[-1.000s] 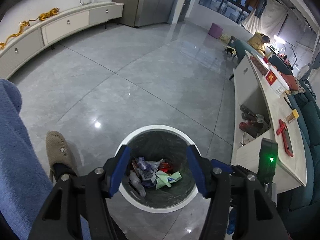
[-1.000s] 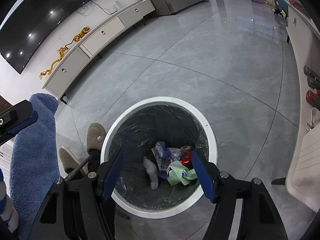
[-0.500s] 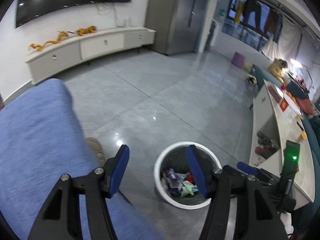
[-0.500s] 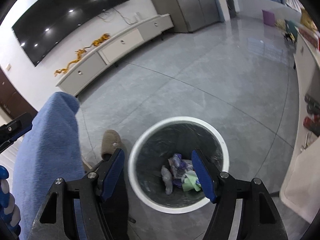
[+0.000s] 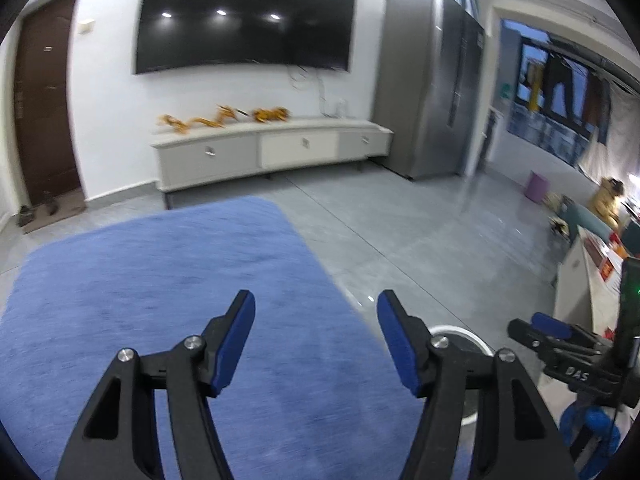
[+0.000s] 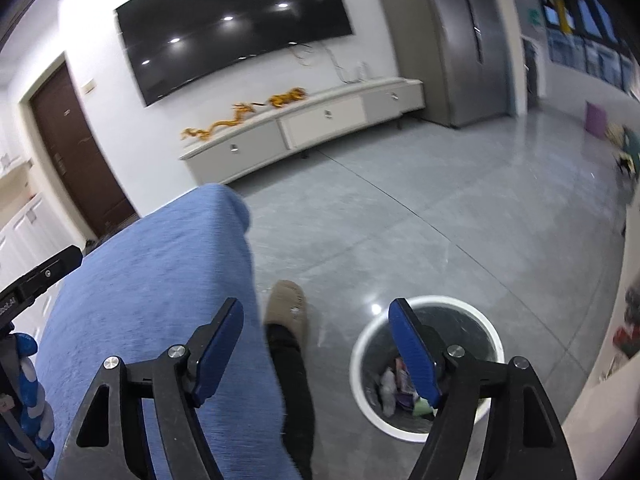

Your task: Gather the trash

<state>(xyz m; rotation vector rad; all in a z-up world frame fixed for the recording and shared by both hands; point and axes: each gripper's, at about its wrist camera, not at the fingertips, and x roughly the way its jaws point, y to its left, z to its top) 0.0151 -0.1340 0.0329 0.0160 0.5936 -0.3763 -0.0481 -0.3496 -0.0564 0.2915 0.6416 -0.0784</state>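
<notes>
Left tongs (image 5: 316,338) spread wide, blue pads (image 5: 236,344) well apart, nothing between them. Hanging over a blue-clad leg (image 5: 168,300) that fills the lower left of the left wrist view. Just past the right pad, a sliver of white bin rim (image 5: 466,330) peeking out behind the black linkage. Further right, the other tool's black body with a green light, at the frame's edge.

Right tongs (image 6: 316,344) likewise gaping, pads (image 6: 414,356) parted, gripping nothing. Right pad overlapping the near edge of the round white trash bin (image 6: 486,326) standing on the grey tiled floor (image 6: 420,216). Down inside the dark liner: crumpled trash (image 6: 390,390), white, purple and pale green scraps bunched at the bottom, partly hidden by the pad. Left of the bin, apart from it, a beige slipper (image 6: 289,306) on a dark-socked foot, and beside that the blue trouser leg (image 6: 160,280).

Out beyond: long pale TV cabinet (image 5: 272,152) against the white wall, golden dragon ornament (image 5: 224,118) on top, big dark screen (image 5: 244,16) above, brown door (image 5: 44,100) to the left, tall grey fridge (image 5: 432,84) to the right. Some motion blur throughout.
</notes>
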